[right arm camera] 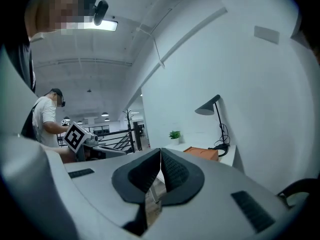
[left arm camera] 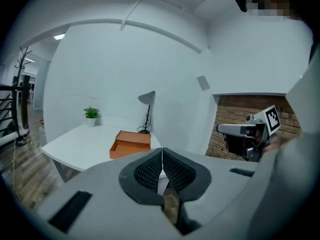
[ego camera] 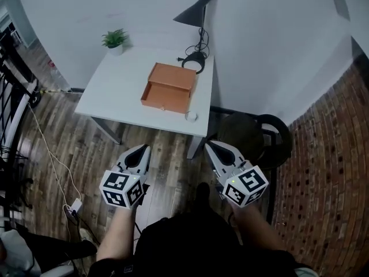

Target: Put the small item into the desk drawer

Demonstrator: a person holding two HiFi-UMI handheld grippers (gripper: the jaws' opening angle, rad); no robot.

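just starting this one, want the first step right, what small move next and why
Probably bring the right gripper forward toward the small white item, opening its jaws on the way. It and the left gripper are shut, empty and short of the desk; the item lies at the desk's near edge, before the open orange drawer.

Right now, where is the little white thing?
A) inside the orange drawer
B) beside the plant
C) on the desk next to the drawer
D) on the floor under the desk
C: the little white thing lies on the white desk, just off the front right corner of the orange drawer, not inside it.
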